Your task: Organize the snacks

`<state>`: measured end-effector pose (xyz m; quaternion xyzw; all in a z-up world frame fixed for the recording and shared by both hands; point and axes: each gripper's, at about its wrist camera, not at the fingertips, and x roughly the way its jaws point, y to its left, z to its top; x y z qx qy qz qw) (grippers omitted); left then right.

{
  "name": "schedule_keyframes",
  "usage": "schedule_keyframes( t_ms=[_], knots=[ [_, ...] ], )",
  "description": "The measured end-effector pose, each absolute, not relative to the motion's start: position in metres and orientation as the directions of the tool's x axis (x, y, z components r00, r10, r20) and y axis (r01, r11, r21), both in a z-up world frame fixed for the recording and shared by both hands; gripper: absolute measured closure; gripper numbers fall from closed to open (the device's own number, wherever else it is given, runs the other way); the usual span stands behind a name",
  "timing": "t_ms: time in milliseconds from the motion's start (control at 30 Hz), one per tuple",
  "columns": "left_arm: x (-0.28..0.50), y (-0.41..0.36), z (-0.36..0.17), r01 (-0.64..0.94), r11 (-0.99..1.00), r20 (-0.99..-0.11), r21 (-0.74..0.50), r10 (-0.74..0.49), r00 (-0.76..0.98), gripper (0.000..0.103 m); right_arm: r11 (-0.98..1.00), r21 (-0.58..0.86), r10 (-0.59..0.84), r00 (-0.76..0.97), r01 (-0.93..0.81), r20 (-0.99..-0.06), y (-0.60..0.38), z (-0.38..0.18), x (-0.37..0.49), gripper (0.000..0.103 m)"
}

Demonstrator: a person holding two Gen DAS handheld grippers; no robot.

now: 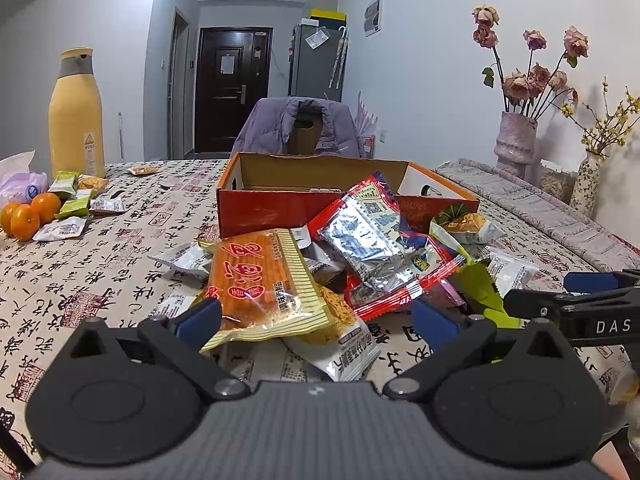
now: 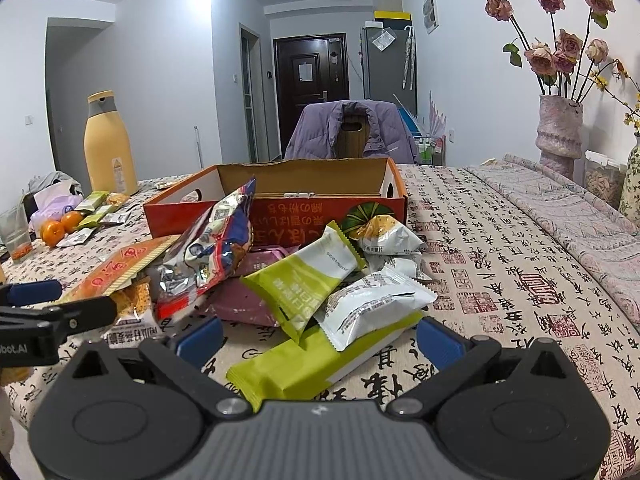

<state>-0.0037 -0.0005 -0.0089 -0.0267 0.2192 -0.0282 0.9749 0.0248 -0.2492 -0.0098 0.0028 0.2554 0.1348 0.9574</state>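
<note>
Two handheld grippers, matching build.
Left gripper (image 1: 318, 316) and right gripper (image 2: 320, 338): black angular linkage arms, silver pivot screws, round black side housings, ribbed grey centre body, blue fingertip pads (image 1: 200, 318). White lettering "DAS" on the right unit's side; "bot.AI" on the left's.

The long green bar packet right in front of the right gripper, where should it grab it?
Probably across the narrow width of the green bar packet, near its bare near-left end. It lies flat between the open fingers of the right gripper, so coming straight forward and low suits. A white packet overlaps its far end.
</note>
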Motion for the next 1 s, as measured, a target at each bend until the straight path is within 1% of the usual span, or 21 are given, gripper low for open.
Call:
schedule_keyframes(
  t_ms=[1000],
  knots=[
    [-0.0096,0.0006,-0.0053,0.056,0.996,-0.413,-0.064,-0.078,0.907,0.000,0.964,0.069,0.258,0.836,-0.257,-0.484,-0.2493,-0.0082,0.0233,0.000]
  ],
)
